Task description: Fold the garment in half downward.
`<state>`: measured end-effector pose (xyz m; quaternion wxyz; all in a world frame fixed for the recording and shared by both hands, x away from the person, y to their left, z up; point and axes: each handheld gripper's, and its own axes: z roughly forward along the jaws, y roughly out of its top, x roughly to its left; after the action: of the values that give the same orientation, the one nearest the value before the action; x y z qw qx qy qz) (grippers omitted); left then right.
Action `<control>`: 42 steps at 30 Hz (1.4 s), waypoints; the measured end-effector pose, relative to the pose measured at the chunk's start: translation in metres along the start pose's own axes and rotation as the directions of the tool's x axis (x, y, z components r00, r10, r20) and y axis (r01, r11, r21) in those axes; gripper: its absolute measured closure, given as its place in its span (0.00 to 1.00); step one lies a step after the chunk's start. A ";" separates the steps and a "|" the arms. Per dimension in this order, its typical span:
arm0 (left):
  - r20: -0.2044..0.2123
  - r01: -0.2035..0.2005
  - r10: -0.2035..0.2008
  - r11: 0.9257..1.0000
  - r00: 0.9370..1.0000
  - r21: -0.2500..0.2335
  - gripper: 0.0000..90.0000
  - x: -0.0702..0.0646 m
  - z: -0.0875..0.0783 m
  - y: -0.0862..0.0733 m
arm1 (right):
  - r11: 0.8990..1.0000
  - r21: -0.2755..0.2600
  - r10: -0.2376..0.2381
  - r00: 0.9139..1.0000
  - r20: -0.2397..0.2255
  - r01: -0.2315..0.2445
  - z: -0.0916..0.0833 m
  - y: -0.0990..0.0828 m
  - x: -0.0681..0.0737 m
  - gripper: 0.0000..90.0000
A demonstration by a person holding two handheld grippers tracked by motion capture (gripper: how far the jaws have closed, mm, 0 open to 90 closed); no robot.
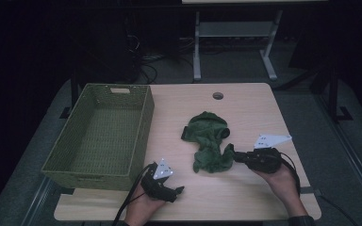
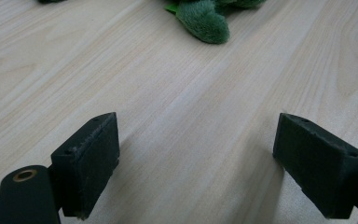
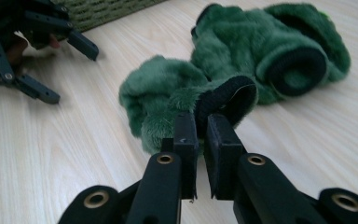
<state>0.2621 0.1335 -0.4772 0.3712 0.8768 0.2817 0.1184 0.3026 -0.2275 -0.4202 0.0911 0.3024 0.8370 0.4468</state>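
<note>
Green woven basket holds nothing; right gripper pinches the green fleece garment, left gripper jaws apart

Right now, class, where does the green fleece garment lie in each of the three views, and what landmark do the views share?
High view: the green fleece garment lies mid-table, right of the woven basket.
Left gripper view: one fuzzy end at the top edge, beyond the open jaws.
Right gripper view: centre and upper right, its black cuff pinched between the jaws.
Shared landmark: the light wooden tabletop.

Garment lies on table, right of basket.
</note>
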 end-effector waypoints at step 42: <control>0.001 0.000 0.000 1.000 1.000 0.000 0.15 0.000 0.000 0.000 | 0.992 0.127 0.030 0.994 -0.104 -0.017 0.100 0.025 -0.004 0.99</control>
<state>0.2621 0.1335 -0.4772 0.3714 0.8769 0.2815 0.1180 0.3585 -0.1496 -0.4591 0.0222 0.2933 0.8635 0.4098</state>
